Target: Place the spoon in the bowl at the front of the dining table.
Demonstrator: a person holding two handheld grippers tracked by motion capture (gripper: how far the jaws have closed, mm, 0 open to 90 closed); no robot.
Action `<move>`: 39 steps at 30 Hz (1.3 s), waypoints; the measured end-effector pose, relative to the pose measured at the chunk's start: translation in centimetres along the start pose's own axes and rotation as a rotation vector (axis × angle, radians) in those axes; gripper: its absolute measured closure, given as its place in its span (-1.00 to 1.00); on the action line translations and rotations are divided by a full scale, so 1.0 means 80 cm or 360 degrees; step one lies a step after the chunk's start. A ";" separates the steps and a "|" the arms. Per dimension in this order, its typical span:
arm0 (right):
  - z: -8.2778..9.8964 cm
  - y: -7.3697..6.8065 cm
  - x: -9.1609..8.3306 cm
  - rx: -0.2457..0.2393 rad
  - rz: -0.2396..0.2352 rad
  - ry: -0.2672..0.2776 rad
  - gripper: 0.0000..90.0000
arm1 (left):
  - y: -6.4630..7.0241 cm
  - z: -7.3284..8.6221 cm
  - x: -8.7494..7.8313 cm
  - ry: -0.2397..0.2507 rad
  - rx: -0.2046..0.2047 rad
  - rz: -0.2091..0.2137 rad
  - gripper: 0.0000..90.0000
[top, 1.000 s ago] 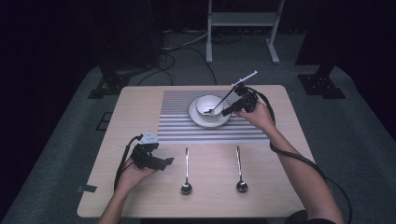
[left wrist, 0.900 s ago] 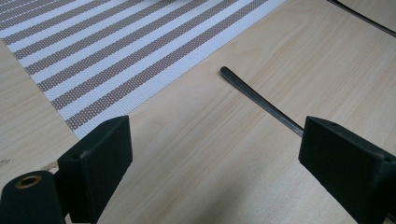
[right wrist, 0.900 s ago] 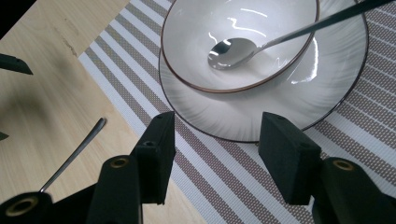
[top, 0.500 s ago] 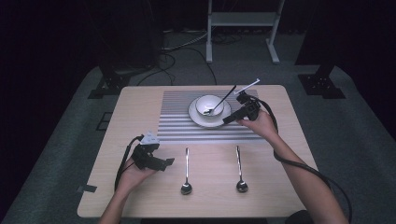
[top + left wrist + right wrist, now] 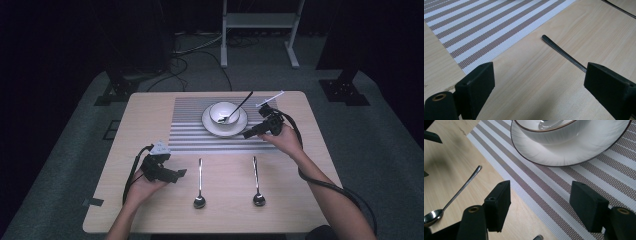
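Note:
A white bowl (image 5: 220, 113) stands on a white plate (image 5: 240, 127) on the striped placemat (image 5: 187, 131). A spoon (image 5: 241, 105) leans in the bowl with its handle up to the right. My right gripper (image 5: 250, 133) hovers low over the mat at the plate's near right; its jaws have just been opening and nothing is between them. In the right gripper view it (image 5: 541, 195) stands open before the plate (image 5: 579, 152). My left gripper (image 5: 179, 174) rests open on the table, just left of a second spoon (image 5: 199, 182), whose handle (image 5: 564, 53) runs behind the right jaw.
A third spoon (image 5: 256, 179) lies on the bare wood at the near right. The table's near edge (image 5: 200, 231) is close to both forearms. A white metal stand (image 5: 260, 22) and dark equipment are on the floor beyond the table.
The right gripper has drawn back from the spoon handle at the bowl, toward the near side and lower, and its jaws stand wider. The spoon stays leaning in the bowl. The left gripper has kept still.

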State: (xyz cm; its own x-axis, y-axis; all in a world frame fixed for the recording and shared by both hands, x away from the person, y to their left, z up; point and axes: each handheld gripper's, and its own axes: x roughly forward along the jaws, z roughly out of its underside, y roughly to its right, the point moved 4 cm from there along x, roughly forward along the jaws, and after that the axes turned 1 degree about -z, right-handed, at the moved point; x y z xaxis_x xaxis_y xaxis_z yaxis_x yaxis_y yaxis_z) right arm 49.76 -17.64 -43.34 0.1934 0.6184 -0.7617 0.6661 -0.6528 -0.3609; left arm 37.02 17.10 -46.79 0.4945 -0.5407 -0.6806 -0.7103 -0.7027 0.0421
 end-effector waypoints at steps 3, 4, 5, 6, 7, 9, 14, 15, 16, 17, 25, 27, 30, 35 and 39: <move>0.006 0.001 -0.003 0.0012 -0.0007 0.0022 -0.30 | 0.000 0.000 0.000 0.0005 -0.0005 0.0003 -0.81; 0.008 0.001 -0.004 0.0013 -0.0008 0.0028 -0.31 | 0.000 0.000 0.000 0.0004 -0.0008 0.0003 -0.81; 0.009 0.002 -0.004 0.0015 -0.0009 0.0035 -0.32 | 0.000 0.001 0.000 0.0002 -0.0007 0.0004 -0.81; 0.012 0.002 -0.005 0.0020 -0.0011 0.0035 -0.32 | 0.000 0.001 0.000 0.0002 -0.0006 0.0003 -0.81; 0.013 0.003 -0.006 0.0017 -0.0010 0.0039 -0.32 | 0.000 0.001 0.000 0.0001 -0.0006 0.0002 -0.81; 0.018 0.003 -0.009 0.0024 -0.0018 0.0056 -0.33 | 0.000 0.000 0.000 0.0002 -0.0006 0.0003 -0.81; 0.029 0.002 -0.014 0.0027 -0.0032 0.0084 -0.33 | -0.001 0.001 0.000 -0.0002 -0.0008 0.0002 -0.81; 0.031 0.001 -0.015 0.0030 -0.0034 0.0086 -0.33 | -0.001 0.001 0.000 -0.0001 -0.0010 0.0002 -0.81; 0.033 0.001 -0.016 0.0024 -0.0032 0.0087 -0.33 | -0.001 0.001 0.000 -0.0001 -0.0009 0.0001 -0.81; 0.035 0.001 -0.017 0.0025 -0.0029 0.0087 -0.33 | -0.001 0.001 0.000 -0.0001 -0.0009 0.0000 -0.81; 0.059 0.002 -0.021 0.0050 -0.0043 0.0105 -0.34 | -0.001 0.001 0.000 -0.0001 -0.0012 0.0000 -0.81; 0.066 0.003 -0.021 0.0057 -0.0044 0.0107 -0.34 | -0.001 0.001 0.000 -0.0003 -0.0010 0.0000 -0.81; 0.076 0.003 -0.021 0.0063 -0.0046 0.0106 -0.35 | 0.000 0.001 0.001 0.0000 -0.0019 0.0001 -0.81; 0.092 0.002 -0.021 0.0079 -0.0052 0.0122 -0.35 | -0.001 0.001 0.001 -0.0004 -0.0014 0.0000 -0.81; 0.101 0.004 -0.022 0.0099 -0.0065 0.0146 -0.35 | 0.000 0.001 0.001 -0.0001 -0.0015 0.0000 -0.81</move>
State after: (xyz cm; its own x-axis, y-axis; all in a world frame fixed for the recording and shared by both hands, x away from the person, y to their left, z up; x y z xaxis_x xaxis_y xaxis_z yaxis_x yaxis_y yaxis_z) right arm 43.79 -22.45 -46.44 0.2340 0.6808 -0.6941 0.6293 -0.6502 -0.4257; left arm 37.01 17.15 -46.90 0.4940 -0.5403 -0.6812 -0.7056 -0.7069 0.0490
